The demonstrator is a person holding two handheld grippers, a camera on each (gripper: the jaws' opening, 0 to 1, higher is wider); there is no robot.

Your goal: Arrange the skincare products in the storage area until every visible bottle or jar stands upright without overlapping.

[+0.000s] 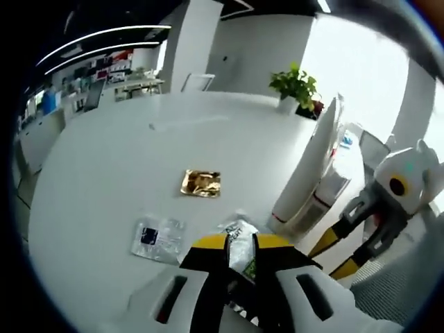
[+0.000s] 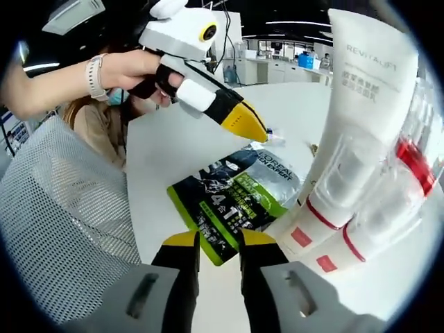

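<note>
Sachets and tubes lay on a round white tabletop, with both grippers near a green-and-black sachet.

In the left gripper view, the left gripper at the bottom centre had its jaws pinched nearly together on the sachet's edge, holding it; a gold sachet lay flat at the frame's middle, a silver sachet lower left of it, and white tubes stood on their caps at right, beside a potted plant in the upper right. In the right gripper view, the right gripper at the bottom had its jaws slightly apart, just at the sachet's near edge, gripping nothing I could make out. The wrapped tubes with red bands filled the right side, touching the sachet. A hand at upper left held the left gripper.
</note>
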